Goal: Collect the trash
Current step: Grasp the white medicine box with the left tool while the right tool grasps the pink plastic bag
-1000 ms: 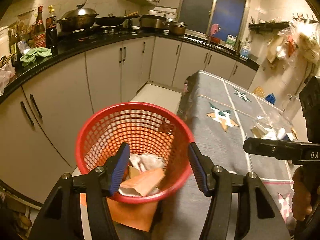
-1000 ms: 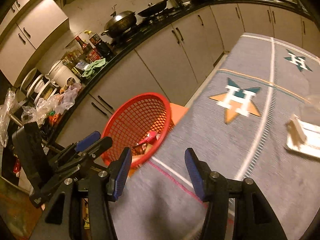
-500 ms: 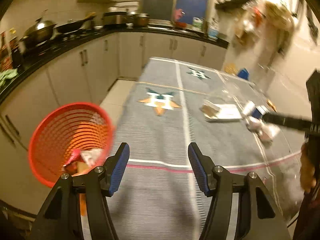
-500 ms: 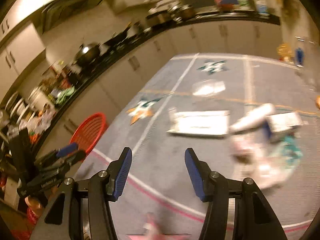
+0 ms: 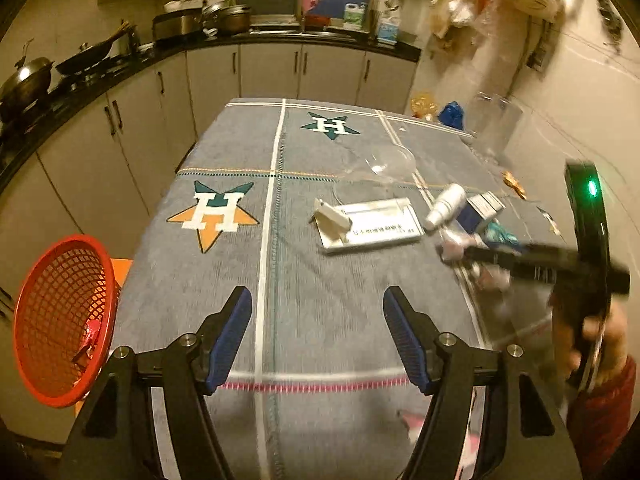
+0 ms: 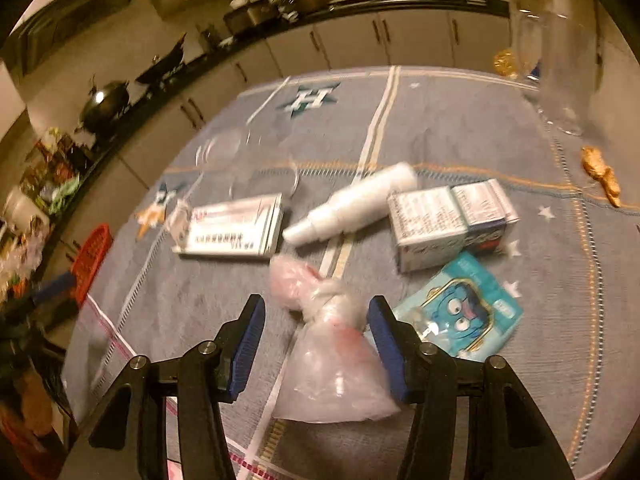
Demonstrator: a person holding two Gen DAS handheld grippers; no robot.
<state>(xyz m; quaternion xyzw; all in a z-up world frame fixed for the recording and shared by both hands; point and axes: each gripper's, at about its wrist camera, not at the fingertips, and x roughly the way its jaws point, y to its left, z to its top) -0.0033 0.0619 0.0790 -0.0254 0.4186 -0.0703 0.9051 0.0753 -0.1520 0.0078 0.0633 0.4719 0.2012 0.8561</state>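
Trash lies on the grey cloth-covered table [image 5: 280, 264]: a flat white box [image 6: 236, 226], a white bottle [image 6: 352, 204], a small carton [image 6: 448, 224], a blue cartoon packet [image 6: 460, 312] and a clear knotted plastic bag [image 6: 332, 360]. My right gripper [image 6: 316, 308] hangs over the bag with its jaws closing; the bag sits between them, and I see no pad pressing on it. My left gripper [image 5: 317, 300] is above bare cloth, jaws opening, nothing between them. The red mesh basket [image 5: 60, 320] stands off the table's left edge with scraps inside.
Clear plastic cups [image 5: 384, 164] lie beyond the flat box [image 5: 372, 226]. A tall glass jar [image 6: 556, 60] and a piece of ginger [image 6: 600, 174] are at the far right. Kitchen cabinets and a counter with pans [image 5: 24, 80] run along the left and back.
Both grippers swung away from the red basket to the table. The right one now stands over the plastic bag; the left one faces the table's middle, with the basket at its far left.
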